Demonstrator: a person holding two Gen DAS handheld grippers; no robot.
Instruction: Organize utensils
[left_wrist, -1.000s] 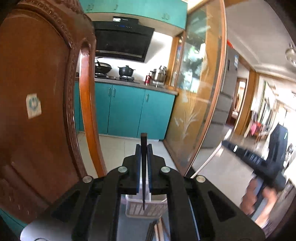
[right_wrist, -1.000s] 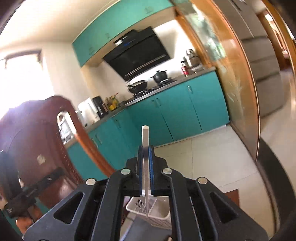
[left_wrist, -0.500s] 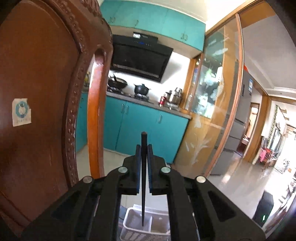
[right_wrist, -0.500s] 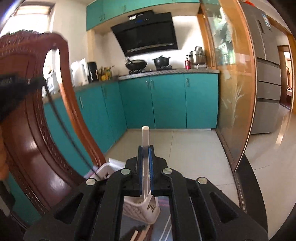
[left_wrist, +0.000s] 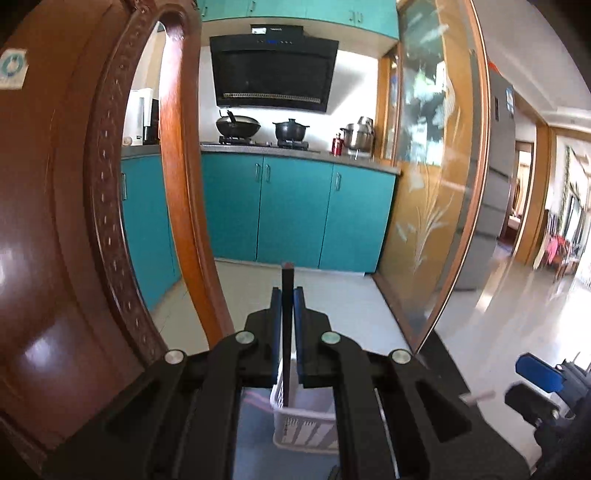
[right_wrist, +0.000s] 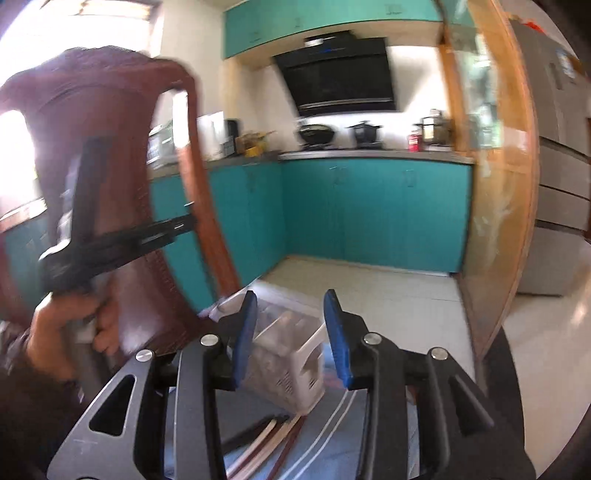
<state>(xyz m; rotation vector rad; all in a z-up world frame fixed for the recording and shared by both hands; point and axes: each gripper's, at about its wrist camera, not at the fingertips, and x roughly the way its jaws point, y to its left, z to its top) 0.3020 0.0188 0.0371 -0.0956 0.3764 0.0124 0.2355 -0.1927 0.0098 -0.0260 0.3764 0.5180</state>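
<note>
Left hand-held gripper (left_wrist: 287, 332) clamped on dark chopstick (left_wrist: 287, 295) above white basket (left_wrist: 295, 413); right hand-held gripper (right_wrist: 290, 332) opening, white chopstick (right_wrist: 312, 341) dropping into basket; light, stiff, slippery, best pinched mid-length

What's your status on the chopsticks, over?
Left gripper shut on dark chopstick, above the white basket. Right gripper opening; white chopstick leaning on basket. More chopsticks left on the table. Nothing in the way.
</note>
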